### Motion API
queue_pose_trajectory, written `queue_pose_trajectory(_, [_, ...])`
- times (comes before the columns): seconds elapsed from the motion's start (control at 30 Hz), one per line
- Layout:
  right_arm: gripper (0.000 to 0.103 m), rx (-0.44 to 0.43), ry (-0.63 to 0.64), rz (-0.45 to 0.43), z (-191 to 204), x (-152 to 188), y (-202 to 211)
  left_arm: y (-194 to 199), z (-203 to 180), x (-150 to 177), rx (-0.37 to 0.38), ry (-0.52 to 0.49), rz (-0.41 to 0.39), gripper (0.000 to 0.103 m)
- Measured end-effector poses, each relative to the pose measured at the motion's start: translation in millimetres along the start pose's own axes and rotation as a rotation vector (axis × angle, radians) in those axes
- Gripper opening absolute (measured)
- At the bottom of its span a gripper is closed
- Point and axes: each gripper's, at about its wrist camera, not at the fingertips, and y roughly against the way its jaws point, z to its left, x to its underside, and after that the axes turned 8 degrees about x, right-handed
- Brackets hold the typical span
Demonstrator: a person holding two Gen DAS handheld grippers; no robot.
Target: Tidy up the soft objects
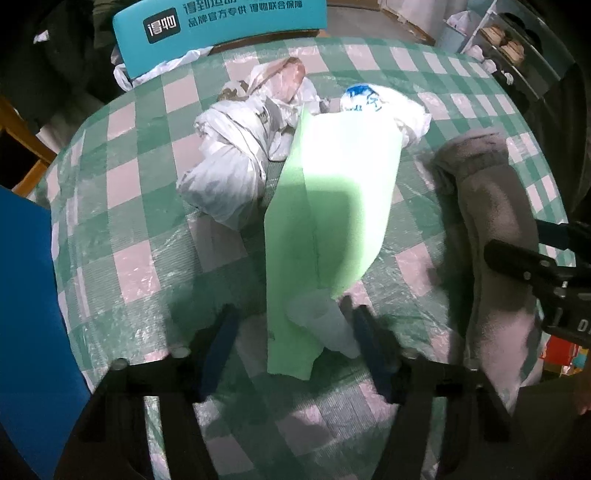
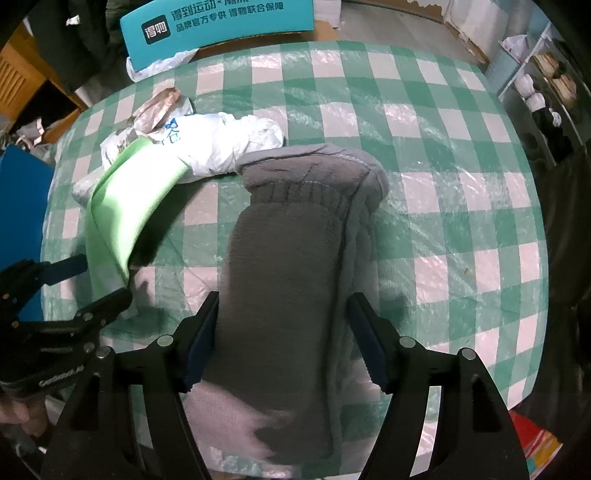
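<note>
A round table under a green-and-white checked cover, with clear plastic film over it, fills both views. The largest soft thing on it is a folded grey fleece cloth, lying lengthwise straight under the right gripper; its near end sits between the two blue-padded fingers, whose jaws stand partly apart, the left pad at the fabric's edge and the right pad with a sliver of gap, so no squeeze shows. Beside it, to the left, a pale green foam sheet lies bent and partly lifted off the cover, its near end reaching between the fingers of the left gripper, together with a scrap of whitish translucent plastic; those jaws are about half open and neither pad presses the sheet. Beyond the sheet lies a heap of crumpled white plastic bags, one with blue print. Only the left wrist view shows the knotted bag in full; only the right wrist view shows the fleece's ribbed fold and the table's bare right half. A teal sign stands at the far edge.
</note>
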Motion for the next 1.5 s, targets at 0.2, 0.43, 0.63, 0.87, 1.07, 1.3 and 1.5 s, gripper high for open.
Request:
queue_pose_trajectory(0.2, [0.071,0.001,0.003,0.004,0.4,-0.5,-1.4,1.9,0.7,2.7,0.054,-0.01,-0.011,0.025])
queue_pose_trajectory(0.43, [0.072,0.005,0.002,0.011,0.8,-1.2,-4.1,15.0,17.2,9.7,0.081,0.005,-0.005,0.025])
queue_pose_trajectory(0.63, [0.072,0.014,0.007,0.008,4.6,-2.5,-2.8,23.9,31.8,22.5,0.094,0.009,0.008,0.025])
queue_pose_trajectory(0.87, [0.072,0.031,0.018,0.013,8.7,-1.7,-5.7,36.2,38.4,37.2,0.11,0.019,0.01,0.033])
queue_pose_trajectory(1.07, [0.072,0.036,0.02,0.012,10.5,-0.4,-6.6,37.8,34.5,42.2,0.048,-0.007,0.008,0.054])
queue_pose_trajectory(1.3, [0.072,0.033,0.016,0.013,7.9,1.9,-6.1,42.8,27.5,39.5,-0.017,-0.017,-0.027,0.065])
queue_pose_trajectory(1.5, [0.073,0.027,0.012,0.017,3.7,3.6,-8.1,44.2,18.8,34.1,0.043,-0.015,-0.055,0.065])
